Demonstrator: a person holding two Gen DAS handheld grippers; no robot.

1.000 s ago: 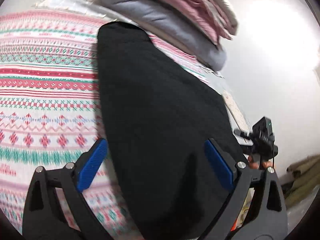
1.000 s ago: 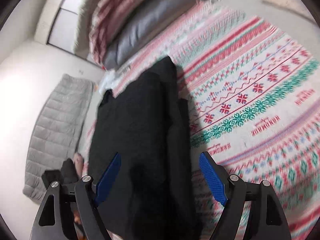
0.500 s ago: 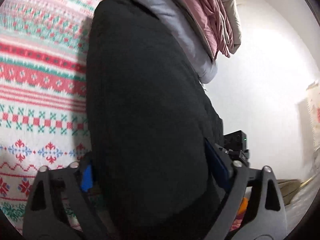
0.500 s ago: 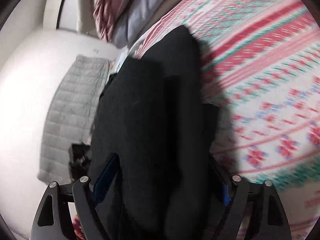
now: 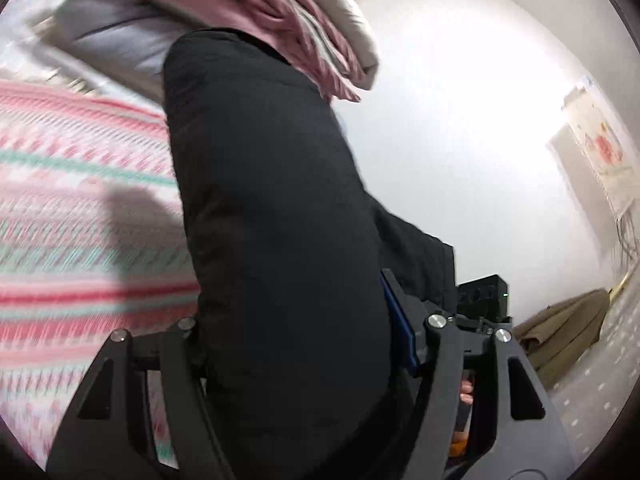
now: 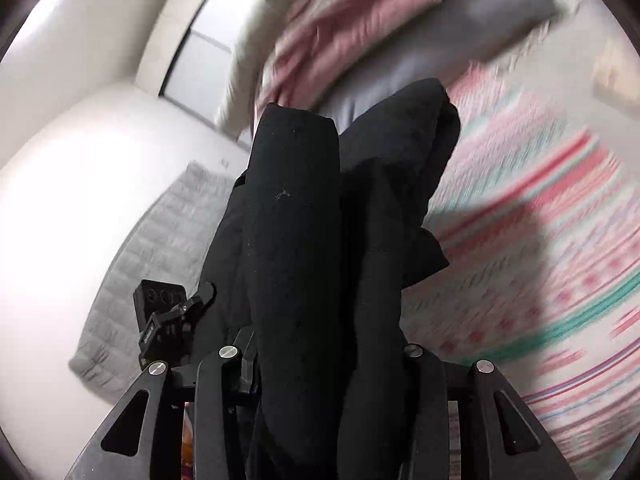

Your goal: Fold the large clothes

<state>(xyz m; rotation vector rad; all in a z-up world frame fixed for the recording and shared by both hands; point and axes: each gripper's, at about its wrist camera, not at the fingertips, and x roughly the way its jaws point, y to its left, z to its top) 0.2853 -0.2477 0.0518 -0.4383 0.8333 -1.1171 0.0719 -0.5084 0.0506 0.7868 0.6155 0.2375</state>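
Note:
A thick black garment (image 5: 260,180) rises in a bulky fold over the patterned bedspread (image 5: 80,200). My left gripper (image 5: 292,320) has it between its jaws, which are closing; the blue pad (image 5: 396,320) presses its right side and the other pad is hidden. In the right wrist view the same black garment (image 6: 296,200) stands bunched in two thick rolls. It fills my right gripper (image 6: 324,356), whose jaws are closing on it with both pads buried in cloth. Each gripper sees the other beside the garment: the right one (image 5: 484,296), the left one (image 6: 164,316).
Grey and pink-striped pillows and bedding (image 5: 240,0) are piled at the head of the bed. A grey quilted mat (image 6: 152,260) lies on the floor beside the bed. An olive cloth (image 5: 568,332) lies on the floor by the white wall.
Both grippers went from wide open around the flat garment to closed on it. They rose, and the garment's near end lifted off the bedspread and bunched up.

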